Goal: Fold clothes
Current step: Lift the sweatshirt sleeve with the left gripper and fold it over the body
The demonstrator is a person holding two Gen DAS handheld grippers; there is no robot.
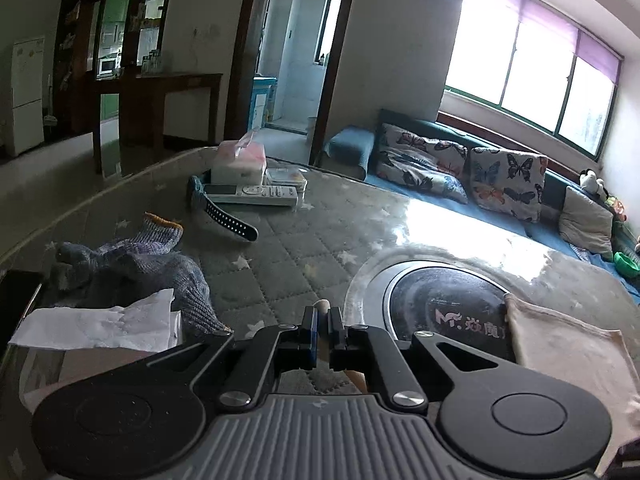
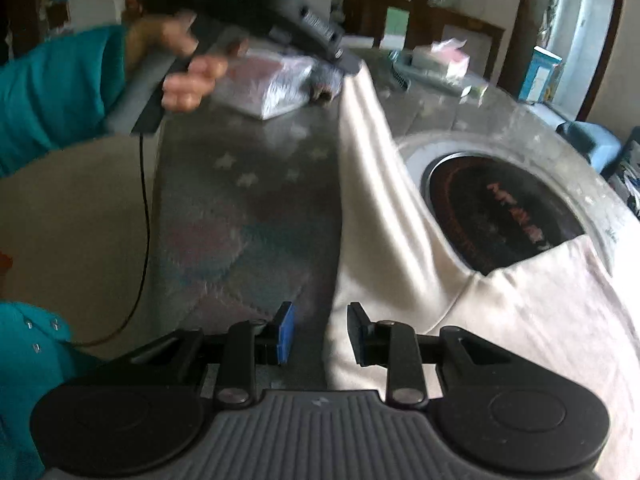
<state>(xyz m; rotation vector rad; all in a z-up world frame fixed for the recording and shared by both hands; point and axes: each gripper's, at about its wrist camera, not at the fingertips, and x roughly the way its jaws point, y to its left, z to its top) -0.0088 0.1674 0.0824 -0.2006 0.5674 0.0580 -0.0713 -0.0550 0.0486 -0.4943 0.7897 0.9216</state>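
A cream garment lies on the quilted grey table cover; one corner is pulled up and away toward the far side. My left gripper is shut on that lifted cream cloth; a sliver shows between its pads. It also shows in the right wrist view, held by a hand in a teal sleeve. More of the garment lies at the right in the left wrist view. My right gripper is open and empty, just above the garment's near left edge.
A round black cooktop is set in the table, partly under the garment. Grey knit gloves, crumpled paper, a watch, a remote and a tissue box lie beyond. A sofa with butterfly cushions stands right.
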